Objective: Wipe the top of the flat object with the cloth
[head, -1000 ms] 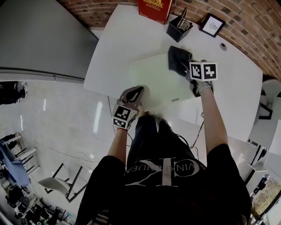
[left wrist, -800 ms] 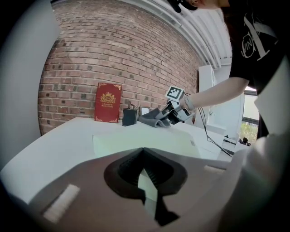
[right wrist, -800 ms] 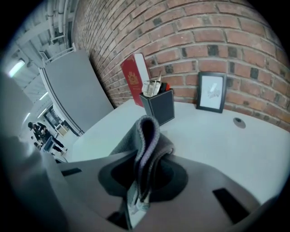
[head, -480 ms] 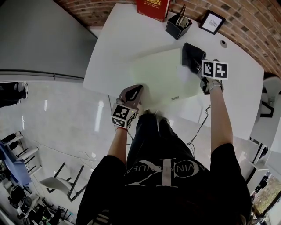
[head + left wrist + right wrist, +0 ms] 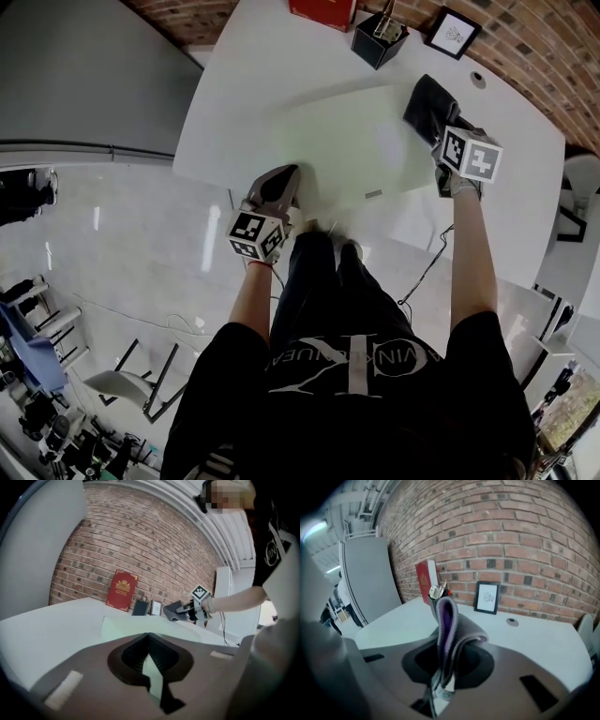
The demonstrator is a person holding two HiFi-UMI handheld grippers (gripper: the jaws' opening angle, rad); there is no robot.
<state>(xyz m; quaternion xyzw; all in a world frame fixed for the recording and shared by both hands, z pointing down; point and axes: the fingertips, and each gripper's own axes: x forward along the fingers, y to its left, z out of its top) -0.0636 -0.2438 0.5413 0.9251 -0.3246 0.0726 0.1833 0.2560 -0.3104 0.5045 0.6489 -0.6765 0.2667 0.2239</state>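
Observation:
A pale green flat mat lies on the white table. My left gripper is shut on the mat's near left corner; in the left gripper view the green edge shows between the jaws. My right gripper is shut on a folded dark grey cloth, which rests at the mat's far right corner. In the right gripper view the cloth stands up out of the jaws of my right gripper, with a purple inner side. The left gripper view also shows the cloth beyond the mat.
Along the brick wall stand a red book, a black pen holder and a small picture frame. A round cable port lies just beyond the cloth. The table's near edge runs right by my left gripper.
My right gripper has carried the cloth to the right across the mat, from its far middle to its far right corner. My left gripper has stayed on the mat's corner.

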